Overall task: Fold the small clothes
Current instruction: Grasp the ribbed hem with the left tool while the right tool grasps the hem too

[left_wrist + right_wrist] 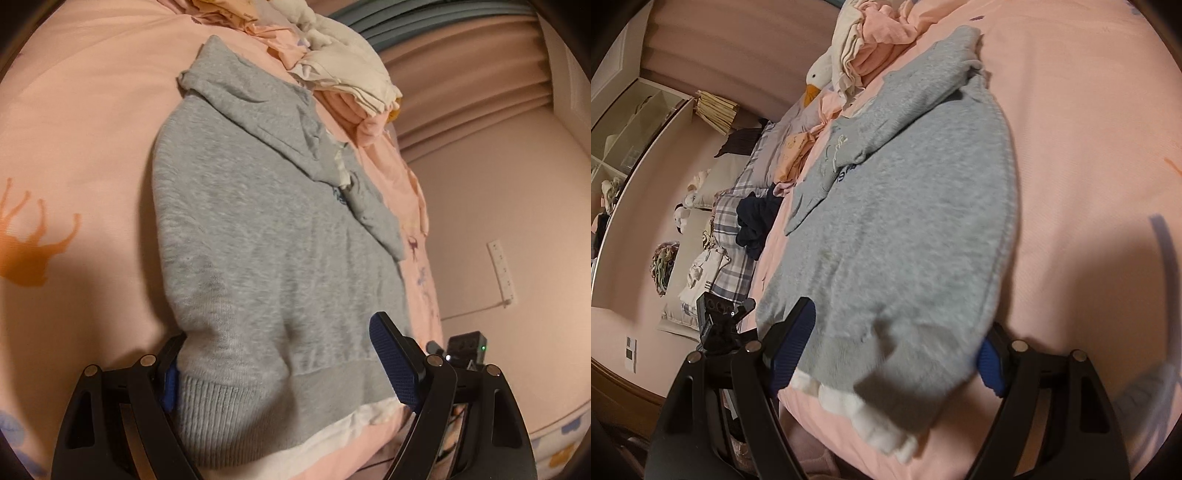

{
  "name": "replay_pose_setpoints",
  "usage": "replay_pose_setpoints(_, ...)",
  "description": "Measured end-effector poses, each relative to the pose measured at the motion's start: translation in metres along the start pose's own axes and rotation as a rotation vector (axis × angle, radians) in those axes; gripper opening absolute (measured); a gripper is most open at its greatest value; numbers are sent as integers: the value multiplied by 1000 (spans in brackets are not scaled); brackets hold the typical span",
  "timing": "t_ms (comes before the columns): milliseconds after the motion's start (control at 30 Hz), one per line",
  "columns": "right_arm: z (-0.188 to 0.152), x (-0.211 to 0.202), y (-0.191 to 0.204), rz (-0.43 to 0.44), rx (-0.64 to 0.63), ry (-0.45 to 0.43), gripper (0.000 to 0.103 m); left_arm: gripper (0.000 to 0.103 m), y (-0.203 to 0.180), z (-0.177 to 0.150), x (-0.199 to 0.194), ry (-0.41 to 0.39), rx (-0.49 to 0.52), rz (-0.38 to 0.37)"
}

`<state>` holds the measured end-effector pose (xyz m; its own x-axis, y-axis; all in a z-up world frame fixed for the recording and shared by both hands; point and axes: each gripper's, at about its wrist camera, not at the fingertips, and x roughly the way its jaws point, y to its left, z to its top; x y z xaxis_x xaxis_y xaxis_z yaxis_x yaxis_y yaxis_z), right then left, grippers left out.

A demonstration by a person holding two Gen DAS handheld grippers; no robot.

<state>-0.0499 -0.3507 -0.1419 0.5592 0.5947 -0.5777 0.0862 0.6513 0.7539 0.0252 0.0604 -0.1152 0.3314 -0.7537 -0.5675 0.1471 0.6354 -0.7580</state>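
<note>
A small grey hooded sweatshirt with a white inner hem lies on a pink bedsheet, sleeves folded in and hood at the far end. My left gripper is open, its jaws spread wide at either side of the ribbed bottom hem. In the right wrist view the same sweatshirt fills the middle. My right gripper is open too, its blue pads on both sides of the hem's other corner, with the cloth lying between them.
A heap of white and pink clothes lies beyond the hood. A plush duck, a dark garment and plaid bedding lie at the bed's left side. The bed edge is at the near side. The other gripper shows at right.
</note>
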Motion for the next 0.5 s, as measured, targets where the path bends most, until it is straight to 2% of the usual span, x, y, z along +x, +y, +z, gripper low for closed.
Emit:
replay_pose_setpoints(100,0,1,2,-3,-3,0,79,85,-3,-6,-2,9,22,3)
replay_pose_setpoints(367,-19,-8,2,8,1,27,67,84,-7,-26,-9,31,49,15)
replay_pose_setpoints(433,-23,-9,3,5,0,31,65,78,-5,-27,-9,21,46,28)
replay_pose_setpoints(500,-25,-9,3,-5,-5,29,61,64,-2,-24,-5,17,26,49)
